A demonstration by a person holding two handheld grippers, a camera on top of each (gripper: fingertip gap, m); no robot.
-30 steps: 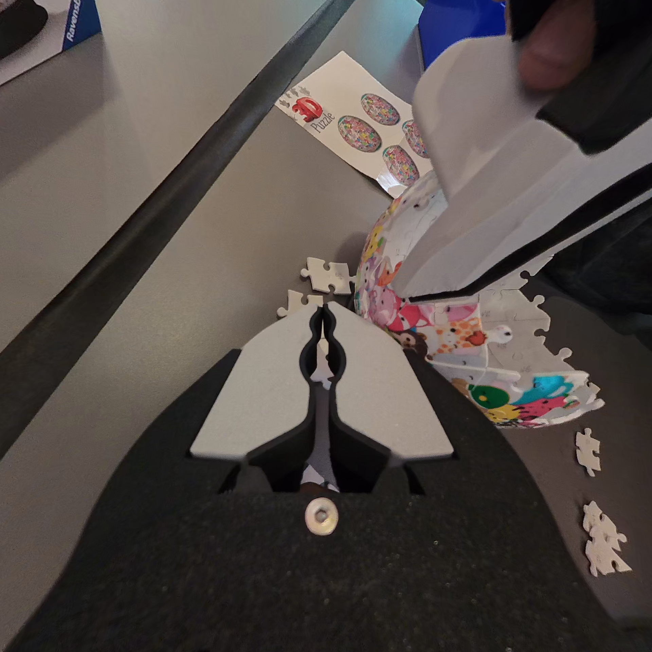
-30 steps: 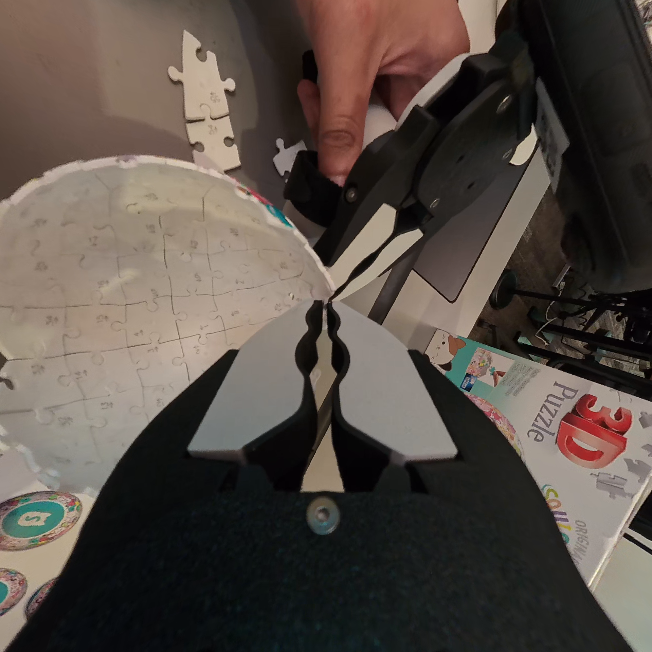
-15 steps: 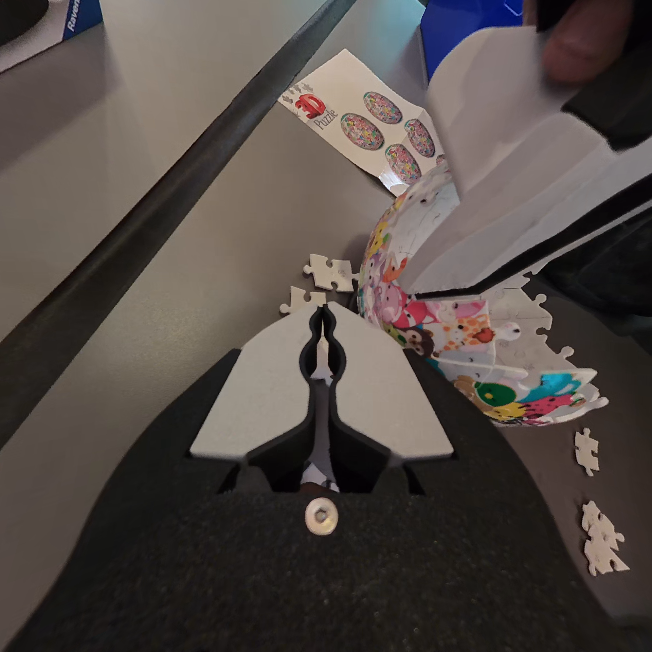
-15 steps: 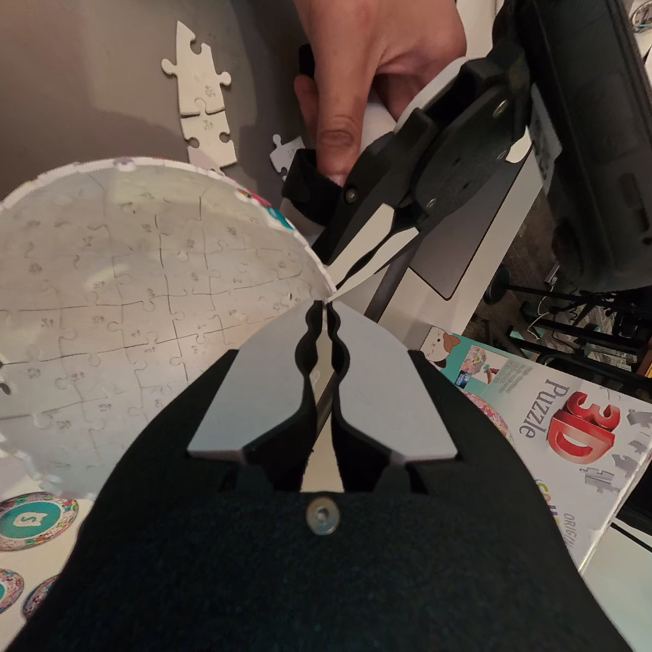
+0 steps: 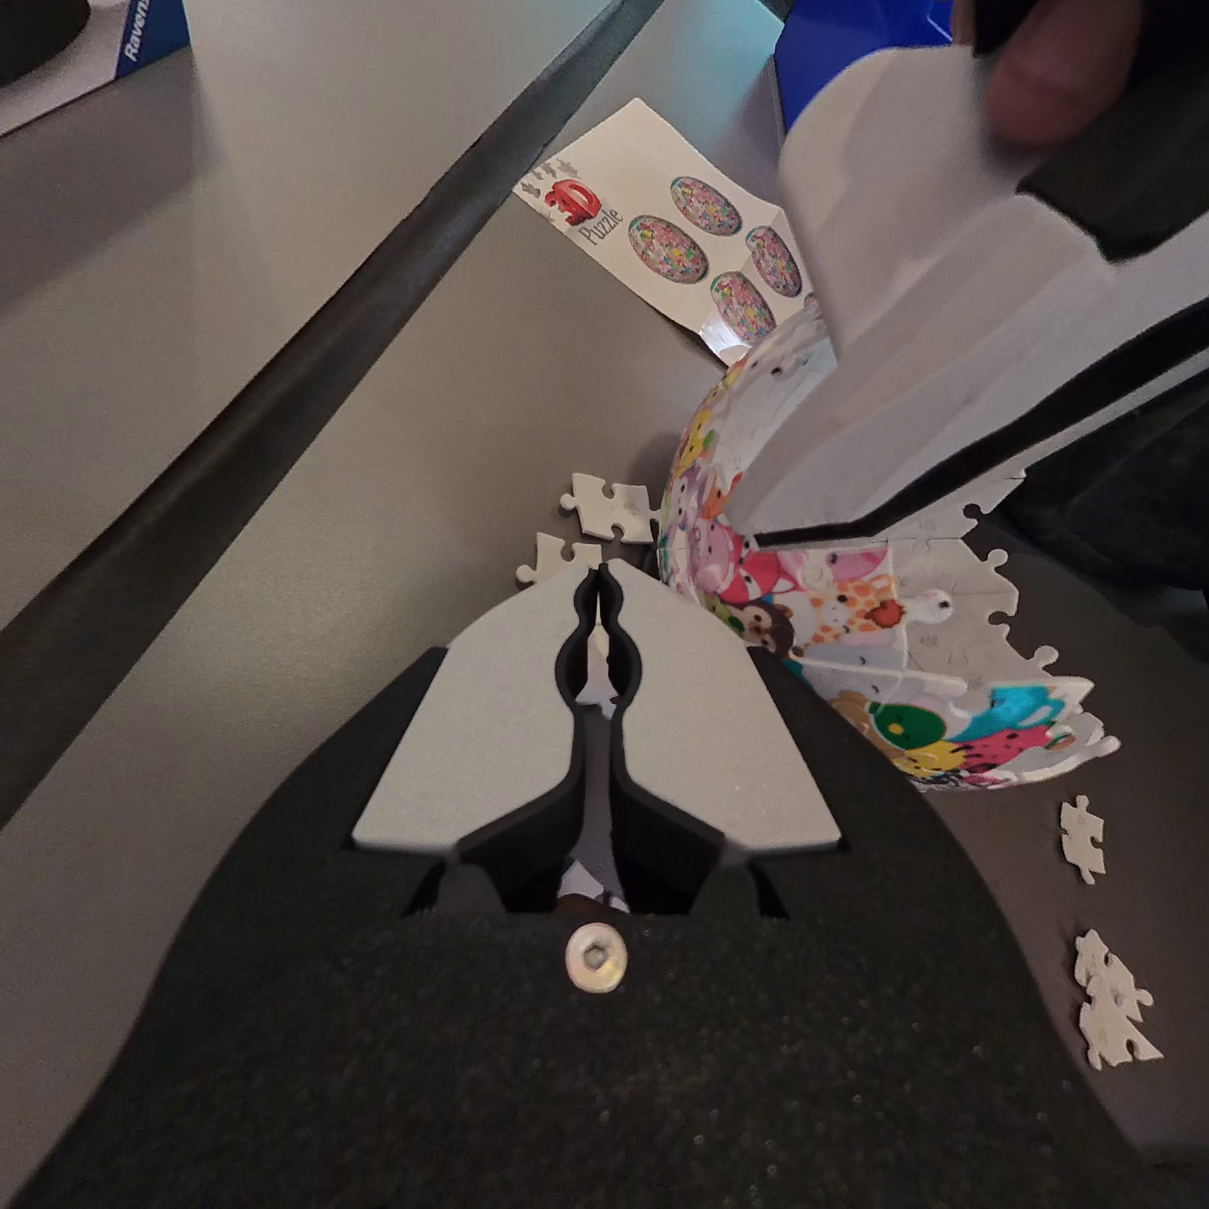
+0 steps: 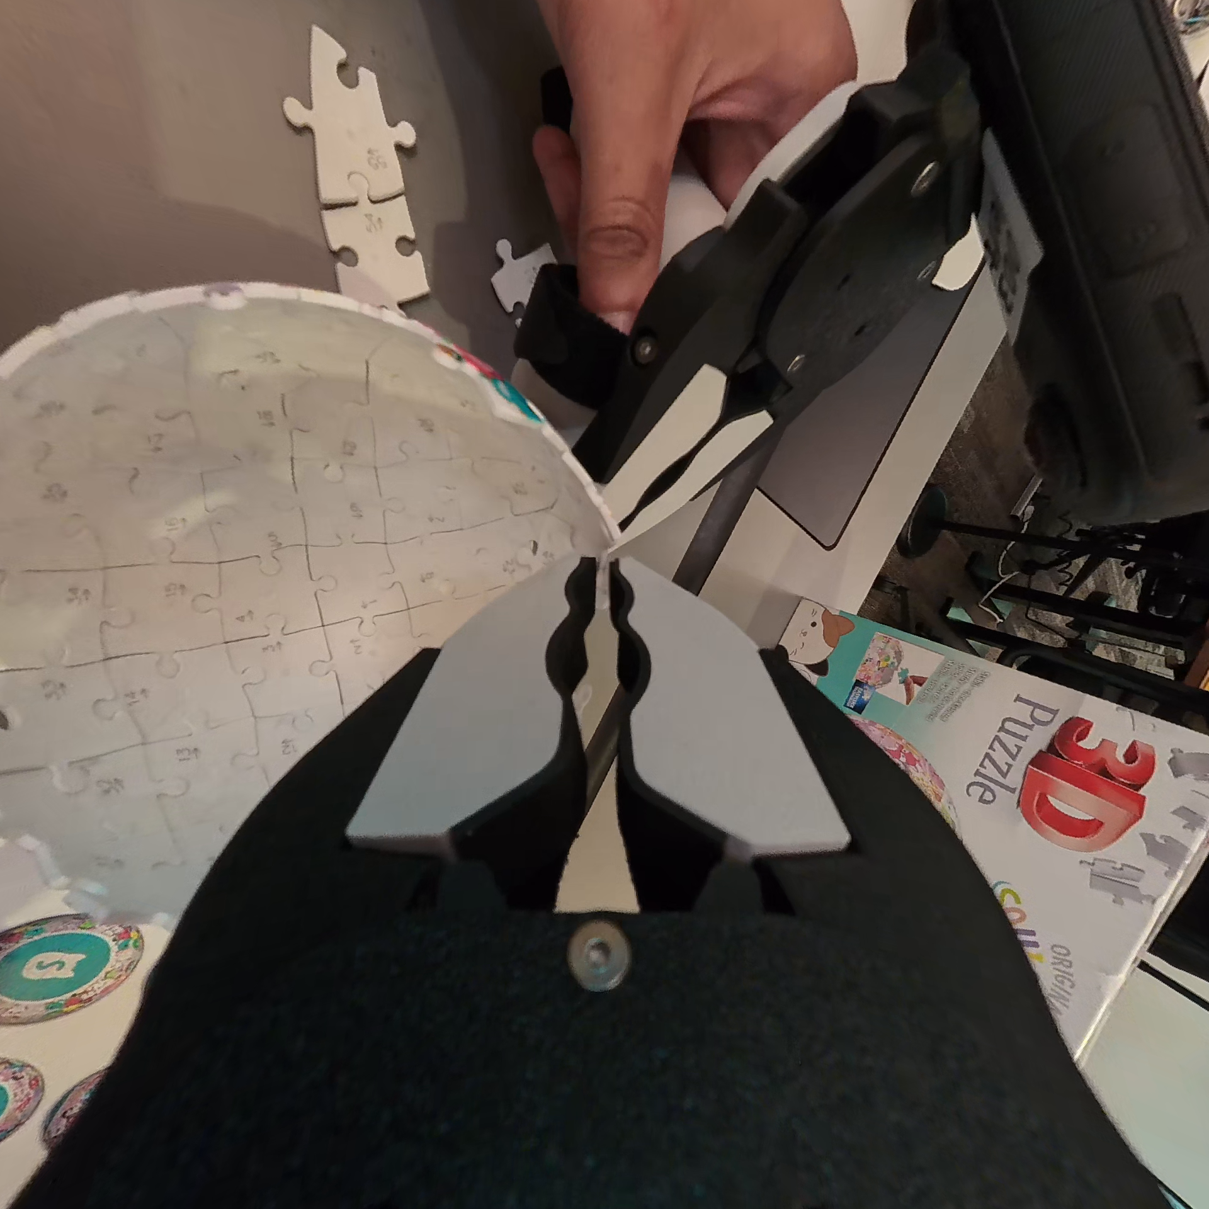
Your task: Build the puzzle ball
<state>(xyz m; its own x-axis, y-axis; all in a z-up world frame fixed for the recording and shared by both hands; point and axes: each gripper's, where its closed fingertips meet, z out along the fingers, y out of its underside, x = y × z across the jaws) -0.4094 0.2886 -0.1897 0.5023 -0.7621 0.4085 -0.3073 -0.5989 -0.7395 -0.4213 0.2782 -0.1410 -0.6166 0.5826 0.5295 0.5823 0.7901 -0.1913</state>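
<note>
The half-built puzzle ball (image 5: 818, 608) lies on the grey table, printed side out. The right wrist view shows its white inside (image 6: 262, 556). My right gripper (image 6: 605, 564) is shut on the ball's rim, one finger inside the shell and one outside. It reaches in from the upper right in the left wrist view (image 5: 752, 538). My left gripper (image 5: 598, 573) is shut, its tip just left of the ball above loose white pieces (image 5: 612, 513). In the right wrist view it (image 6: 618, 523) meets the same rim spot, held by a hand (image 6: 654, 131).
A leaflet (image 5: 667, 229) lies behind the ball. More loose pieces (image 5: 1112, 1007) lie to the right, and a joined strip (image 6: 369, 176) lies beyond the ball. The puzzle box (image 6: 1047, 818) sits at the right. A dark groove (image 5: 262, 405) runs between the tabletops. The tips of one gripper are about 5 centimetres away from the tips of the other. It is some 10 centimetres from my left tips to the dark groove (image 5: 262, 405).
Almost nothing. Both grippers stay shut at the ball's rim. The right gripper and ball shift very slightly and look a little blurred now.
</note>
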